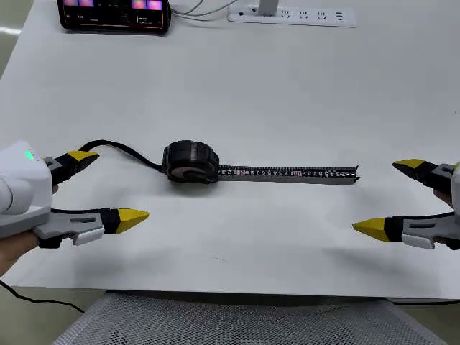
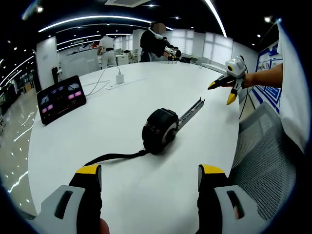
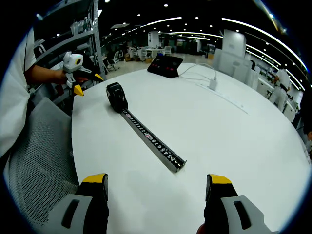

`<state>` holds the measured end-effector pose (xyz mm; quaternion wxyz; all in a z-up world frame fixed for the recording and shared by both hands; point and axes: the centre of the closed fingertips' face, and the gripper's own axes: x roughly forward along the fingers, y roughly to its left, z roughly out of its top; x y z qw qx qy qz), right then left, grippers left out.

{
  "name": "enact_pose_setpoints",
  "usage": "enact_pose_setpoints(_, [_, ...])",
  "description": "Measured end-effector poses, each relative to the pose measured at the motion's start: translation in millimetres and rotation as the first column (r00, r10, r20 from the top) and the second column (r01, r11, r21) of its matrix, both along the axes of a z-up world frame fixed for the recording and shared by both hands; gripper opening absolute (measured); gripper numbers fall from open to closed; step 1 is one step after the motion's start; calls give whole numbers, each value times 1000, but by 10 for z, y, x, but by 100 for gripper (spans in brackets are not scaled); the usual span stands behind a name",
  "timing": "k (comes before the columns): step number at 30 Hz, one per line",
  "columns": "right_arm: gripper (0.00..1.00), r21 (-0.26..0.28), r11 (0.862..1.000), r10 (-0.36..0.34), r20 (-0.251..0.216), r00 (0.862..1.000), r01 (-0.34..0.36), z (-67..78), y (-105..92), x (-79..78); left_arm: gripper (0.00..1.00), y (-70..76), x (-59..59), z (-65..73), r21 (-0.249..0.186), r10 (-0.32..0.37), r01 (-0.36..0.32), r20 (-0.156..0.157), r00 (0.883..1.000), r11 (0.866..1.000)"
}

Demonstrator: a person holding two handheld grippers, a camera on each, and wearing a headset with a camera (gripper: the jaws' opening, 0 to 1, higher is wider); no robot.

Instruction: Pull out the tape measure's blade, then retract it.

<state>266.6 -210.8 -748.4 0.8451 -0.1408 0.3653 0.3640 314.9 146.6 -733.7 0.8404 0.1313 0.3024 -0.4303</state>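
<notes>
A black tape measure [image 1: 190,162] lies on the white table [image 1: 287,86], its blade [image 1: 287,172] pulled out to the right and resting flat, with a black wrist strap [image 1: 122,149] trailing left. My left gripper [image 1: 115,185] stands open to the left of the case, nothing between its yellow-tipped fingers. My right gripper [image 1: 392,195] stands open just right of the blade's end hook, apart from it. The left gripper view has the case [image 2: 160,129] ahead of my open left gripper [image 2: 151,175]. The right gripper view has the blade's tip [image 3: 176,163] ahead of my open right gripper [image 3: 157,184].
A dark tablet with a lit screen [image 1: 115,13] and a white power strip [image 1: 291,14] sit at the table's far edge. A grey mesh chair [image 1: 237,320] is below the near edge. People stand at a far table [image 2: 156,41].
</notes>
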Motion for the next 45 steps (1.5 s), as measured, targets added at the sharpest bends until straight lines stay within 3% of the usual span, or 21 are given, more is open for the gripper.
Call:
enact_pose_setpoints(11, [87, 17, 1000, -25, 1, 1000, 25, 7, -24, -163, 86, 56, -101, 7, -10, 34, -34, 21, 999, 999])
enact_pose_setpoints(24, [90, 22, 999, -44, -7, 999, 44, -40, -21, -283, 91, 105, -225, -39, -16, 56, -56, 8, 998, 998])
enact_pose_setpoints(45, [90, 20, 999, -33, -3, 999, 33, -19, 0, -285, 91, 78, -272, -26, -23, 59, -59, -7, 998, 998])
